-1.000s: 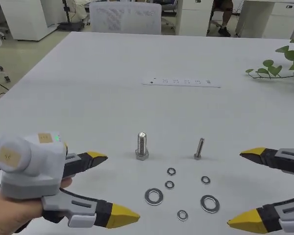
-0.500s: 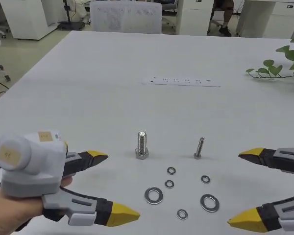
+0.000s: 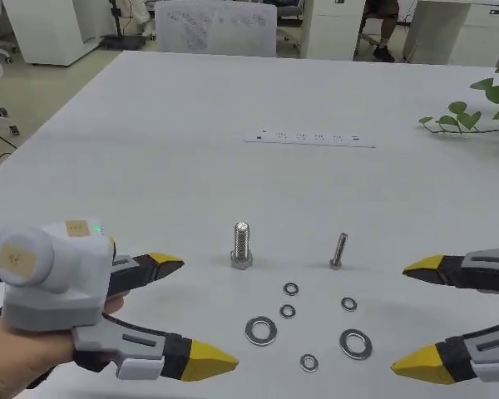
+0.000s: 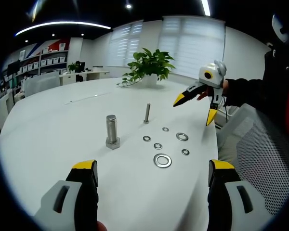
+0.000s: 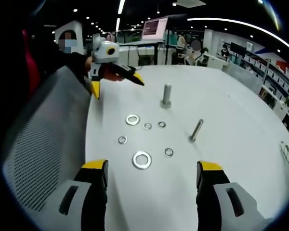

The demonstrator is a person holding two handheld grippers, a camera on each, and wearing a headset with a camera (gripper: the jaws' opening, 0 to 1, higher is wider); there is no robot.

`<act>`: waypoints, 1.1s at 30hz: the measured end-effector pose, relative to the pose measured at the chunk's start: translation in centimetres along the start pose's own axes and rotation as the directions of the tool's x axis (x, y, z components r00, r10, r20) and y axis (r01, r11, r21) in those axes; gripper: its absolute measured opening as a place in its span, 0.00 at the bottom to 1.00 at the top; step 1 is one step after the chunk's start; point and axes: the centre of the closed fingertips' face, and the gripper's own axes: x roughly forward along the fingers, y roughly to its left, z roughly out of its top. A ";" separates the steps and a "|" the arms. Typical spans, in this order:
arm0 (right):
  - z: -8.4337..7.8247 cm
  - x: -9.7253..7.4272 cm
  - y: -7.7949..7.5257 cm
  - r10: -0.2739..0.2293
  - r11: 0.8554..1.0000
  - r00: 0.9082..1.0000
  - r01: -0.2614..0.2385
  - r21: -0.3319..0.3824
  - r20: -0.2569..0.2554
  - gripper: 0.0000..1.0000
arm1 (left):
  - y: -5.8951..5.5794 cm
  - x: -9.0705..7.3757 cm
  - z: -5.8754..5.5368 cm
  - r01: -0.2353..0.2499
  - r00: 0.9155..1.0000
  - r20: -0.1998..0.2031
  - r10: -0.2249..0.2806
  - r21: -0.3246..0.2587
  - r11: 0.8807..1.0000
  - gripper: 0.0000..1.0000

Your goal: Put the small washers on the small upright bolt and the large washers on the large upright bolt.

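Bearing washers (image 3: 261,332), power strip (image 3: 309,138), plant (image 3: 457,108): white office table (image 3: 150,150).

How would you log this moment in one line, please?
left claw: open, empty | right claw: open, empty | washers: all loose | large bolt, small bolt: bare

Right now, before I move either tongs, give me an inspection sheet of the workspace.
Surface: white tabletop, no marks seen.
Job's things: large steel hex bolt and small steel bolt upright, apart; two large steel washers and four small steel washers lie flat in front, none threaded.
Clutter: white power strip far behind; green leafy plant at right edge.
Grippers: left tongs and right tongs open, empty, flanking the washers.
Cables: nothing seen on the tabletop.
Surroundings: white-backed chair beyond the table, white cabinets.
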 end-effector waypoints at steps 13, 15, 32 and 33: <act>0.3 0.5 0.3 0.042 0.997 0.996 -0.047 -0.054 -0.080 0.65 | 0.0 -0.1 0.1 -0.004 1.000 0.005 0.004 -0.002 1.000 0.96; 0.4 0.6 0.3 0.046 0.997 0.995 -0.052 -0.059 -0.088 0.64 | 0.0 -0.1 0.1 -0.004 1.000 0.005 0.004 -0.001 1.000 0.96; 0.5 1.2 0.5 0.090 0.986 0.978 -0.114 -0.121 -0.187 0.54 | 0.1 -0.1 0.4 -0.004 1.000 0.013 0.004 -0.002 1.000 0.96; 0.4 1.3 0.5 0.092 0.985 0.976 -0.118 -0.129 -0.196 0.54 | 0.1 -0.1 0.4 -0.006 1.000 0.014 0.006 -0.002 1.000 0.96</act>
